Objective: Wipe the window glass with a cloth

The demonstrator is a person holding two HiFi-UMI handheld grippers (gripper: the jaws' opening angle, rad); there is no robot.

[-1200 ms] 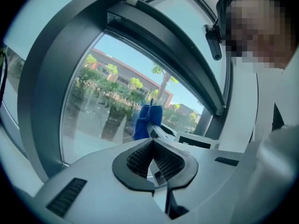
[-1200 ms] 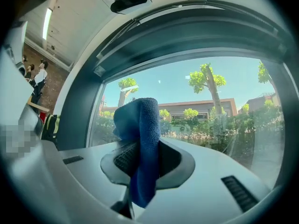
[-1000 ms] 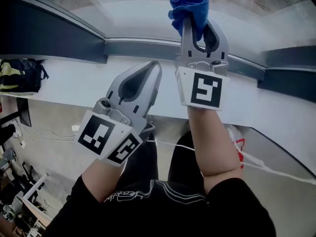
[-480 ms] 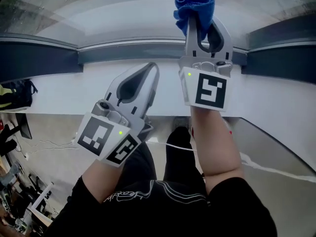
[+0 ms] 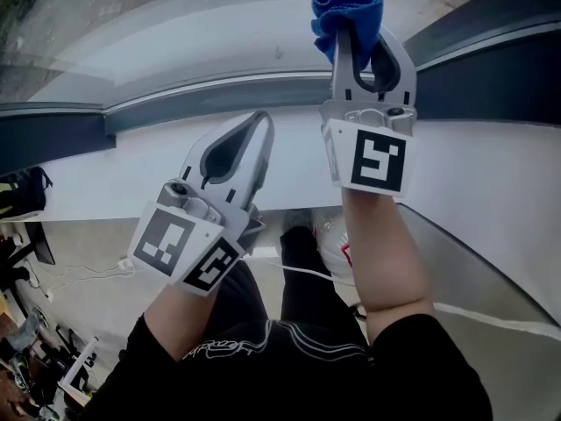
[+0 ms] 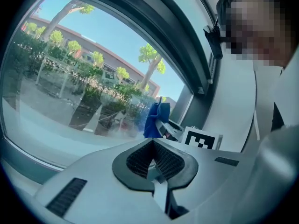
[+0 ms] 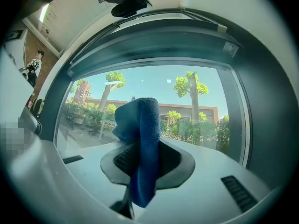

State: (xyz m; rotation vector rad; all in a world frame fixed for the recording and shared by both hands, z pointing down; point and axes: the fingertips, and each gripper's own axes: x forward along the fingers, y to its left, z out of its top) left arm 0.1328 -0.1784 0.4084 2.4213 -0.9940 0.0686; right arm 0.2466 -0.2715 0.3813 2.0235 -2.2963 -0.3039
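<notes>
A folded blue cloth (image 5: 348,12) sticks out of my right gripper (image 5: 344,17), which is shut on it and held up against the window glass (image 5: 219,24). In the right gripper view the blue cloth (image 7: 142,139) hangs between the jaws in front of the window glass (image 7: 187,97). My left gripper (image 5: 260,123) is shut with nothing in it and sits lower and to the left, over the white sill (image 5: 114,174). The left gripper view shows the blue cloth (image 6: 154,118) against the window glass (image 6: 70,87) beyond my left gripper (image 6: 152,146).
A dark window frame (image 5: 53,134) runs below the glass, with a dark upright (image 7: 233,120) at the right side. The white sill ends in an edge above the floor (image 5: 88,270), where a white cable (image 5: 302,270) and a bag (image 5: 22,196) lie.
The view has swung so the frame now slants up to the right. Both grippers keep their places relative to each other; the right one stays on the glass with the cloth.
</notes>
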